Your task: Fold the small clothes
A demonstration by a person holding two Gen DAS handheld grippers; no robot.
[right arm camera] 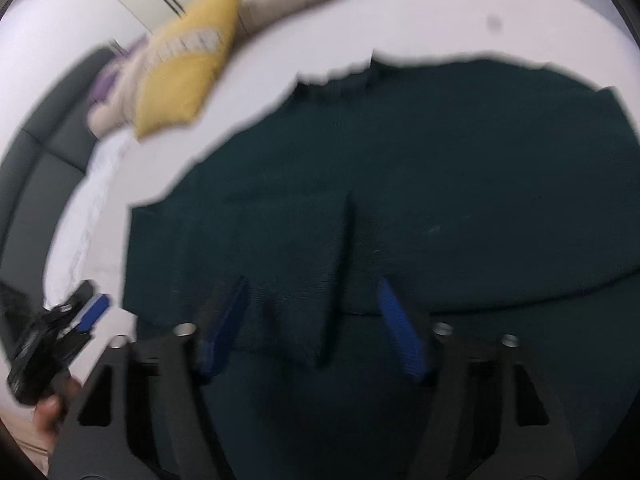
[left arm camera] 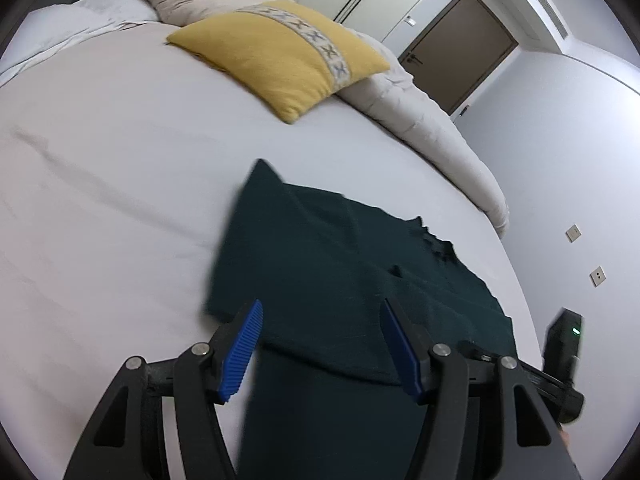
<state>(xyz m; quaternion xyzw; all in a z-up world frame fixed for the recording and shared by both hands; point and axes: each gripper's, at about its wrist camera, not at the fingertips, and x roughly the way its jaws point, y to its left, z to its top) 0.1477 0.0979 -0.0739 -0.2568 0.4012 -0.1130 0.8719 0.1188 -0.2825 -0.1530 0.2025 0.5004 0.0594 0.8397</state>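
A dark green knit garment (left arm camera: 340, 280) lies spread on the white bed sheet (left arm camera: 112, 184). It fills most of the blurred right wrist view (right arm camera: 440, 168). My left gripper (left arm camera: 320, 320) is open, with its blue pads above the garment's near left edge. My right gripper (right arm camera: 312, 304) is open just above the garment's near edge, where a raised fold runs between the fingers. The left gripper also shows at the lower left of the right wrist view (right arm camera: 86, 314). Part of the right gripper's body (left arm camera: 562, 364) shows at the right of the left wrist view.
A yellow cushion (left arm camera: 280, 56) lies on the bed beyond the garment, with a beige duvet (left arm camera: 432, 128) bunched along the far side. A white pillow (left arm camera: 80, 16) sits at the far left. A grey wall with a brown door (left arm camera: 460, 52) stands to the right.
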